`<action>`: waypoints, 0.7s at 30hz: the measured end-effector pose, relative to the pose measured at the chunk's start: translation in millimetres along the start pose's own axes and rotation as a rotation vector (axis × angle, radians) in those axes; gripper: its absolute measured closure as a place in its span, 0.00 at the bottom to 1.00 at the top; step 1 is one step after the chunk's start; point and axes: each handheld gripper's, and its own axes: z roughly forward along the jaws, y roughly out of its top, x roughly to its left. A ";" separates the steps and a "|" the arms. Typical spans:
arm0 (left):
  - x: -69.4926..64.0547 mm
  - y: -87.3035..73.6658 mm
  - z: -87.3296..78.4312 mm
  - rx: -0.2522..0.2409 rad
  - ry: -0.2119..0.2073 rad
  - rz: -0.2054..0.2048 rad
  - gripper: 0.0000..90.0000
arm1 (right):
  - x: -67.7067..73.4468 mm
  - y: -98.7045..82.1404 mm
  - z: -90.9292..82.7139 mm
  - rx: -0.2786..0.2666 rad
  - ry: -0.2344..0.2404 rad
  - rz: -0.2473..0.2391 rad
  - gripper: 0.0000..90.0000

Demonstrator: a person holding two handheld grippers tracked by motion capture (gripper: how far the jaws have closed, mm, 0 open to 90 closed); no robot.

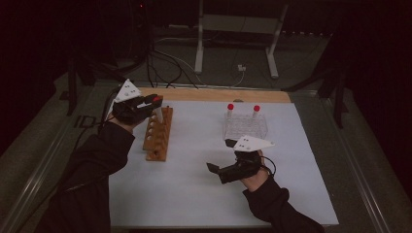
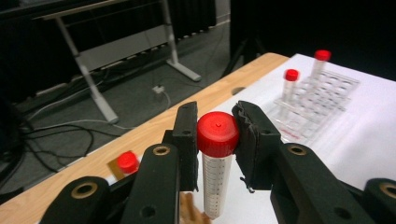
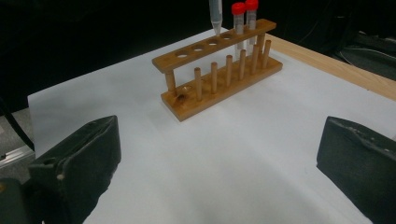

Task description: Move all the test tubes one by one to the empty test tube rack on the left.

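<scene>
My left gripper [image 2: 217, 140] is shut on the red cap of a clear graduated tube [image 2: 215, 182], which hangs upright. From above, that left gripper [image 1: 154, 102] sits over the far end of the wooden rack [image 1: 158, 133]. In the right gripper view the tube's pointed tip [image 3: 215, 18] hovers just above the wooden rack's [image 3: 219, 70] top board, beside two red-capped tubes [image 3: 244, 16] standing in it. My right gripper [image 1: 219, 155] rests low over the white sheet, open, with nothing between its pads [image 3: 79, 163].
A clear plastic rack [image 1: 245, 127] at the back right holds two red-capped tubes [image 1: 230, 108]. That clear rack [image 2: 327, 88] also appears in the left gripper view. A white sheet [image 1: 194, 194] covers the table; a wooden strip [image 1: 218, 94] runs along its far edge.
</scene>
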 end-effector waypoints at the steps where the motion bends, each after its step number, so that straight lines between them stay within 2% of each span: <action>1: 2.0 0.2 0.5 0.002 0.006 -0.003 0.80 | -0.1 0.0 -0.2 -0.001 -0.001 0.000 0.00; 7: 13.9 -1.7 2.9 -0.004 0.049 -0.018 0.80 | -0.4 -0.4 -0.3 0.000 0.002 0.001 0.00; 8: 15.1 -2.5 4.1 -0.002 0.068 -0.015 0.80 | -0.3 -0.5 -0.4 0.000 0.002 0.003 0.00; 14: 24.3 -8.3 13.5 0.018 0.111 -0.025 0.80 | -1.1 -0.3 -1.3 -0.008 0.009 0.007 0.00; 21: 33.3 -20.6 25.9 0.012 0.146 -0.067 0.80 | -2.1 -1.2 -1.3 -0.008 0.005 0.007 0.00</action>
